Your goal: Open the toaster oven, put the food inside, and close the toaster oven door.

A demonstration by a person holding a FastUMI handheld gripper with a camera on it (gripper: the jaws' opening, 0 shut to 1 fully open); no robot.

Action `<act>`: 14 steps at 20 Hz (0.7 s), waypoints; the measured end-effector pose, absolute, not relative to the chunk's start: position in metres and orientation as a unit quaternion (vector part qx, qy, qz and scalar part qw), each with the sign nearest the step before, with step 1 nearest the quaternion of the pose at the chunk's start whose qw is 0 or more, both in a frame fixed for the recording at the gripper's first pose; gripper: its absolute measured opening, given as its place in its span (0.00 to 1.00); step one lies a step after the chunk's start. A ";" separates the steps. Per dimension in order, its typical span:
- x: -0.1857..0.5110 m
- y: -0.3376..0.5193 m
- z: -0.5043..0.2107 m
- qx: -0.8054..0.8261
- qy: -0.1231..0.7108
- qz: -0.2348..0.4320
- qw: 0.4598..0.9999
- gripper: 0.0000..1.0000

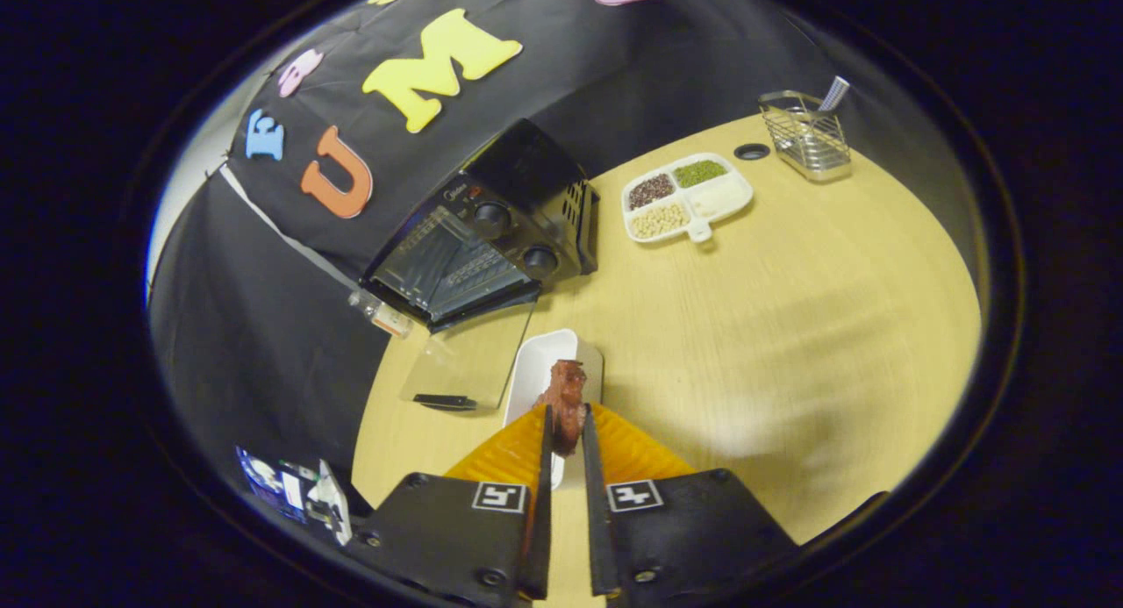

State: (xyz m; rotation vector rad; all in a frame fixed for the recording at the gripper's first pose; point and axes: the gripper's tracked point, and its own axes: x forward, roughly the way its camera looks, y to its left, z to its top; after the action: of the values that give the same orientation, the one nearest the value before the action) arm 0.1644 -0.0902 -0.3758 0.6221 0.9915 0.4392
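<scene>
My gripper is shut on a brown piece of food, which sticks out ahead of the fingertips and hangs over a white rectangular dish. Beyond the dish stands the black toaster oven with two knobs. Its glass door lies folded down flat on the table, handle toward me, so the rack inside shows. The oven's mouth is ahead and a little left of the fingers.
A white divided tray holding grains and beans sits to the right of the oven on the wooden table. A wire basket with a utensil stands farther back. A small bottle lies left of the oven.
</scene>
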 end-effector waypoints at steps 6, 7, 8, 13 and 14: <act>0.148 -0.096 -0.347 0.201 0.423 0.192 0.863 0.11; 0.148 -0.094 -0.340 0.185 0.413 0.186 0.872 0.11; 0.146 -0.092 -0.336 0.171 0.406 0.181 0.879 0.11; 0.139 -0.064 -0.293 0.091 0.359 0.179 0.912 0.11; 0.137 -0.055 -0.287 0.080 0.354 0.178 0.915 0.11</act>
State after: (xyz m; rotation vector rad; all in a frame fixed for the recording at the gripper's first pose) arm 0.1370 -0.0552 -0.2866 0.1653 0.7286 0.3663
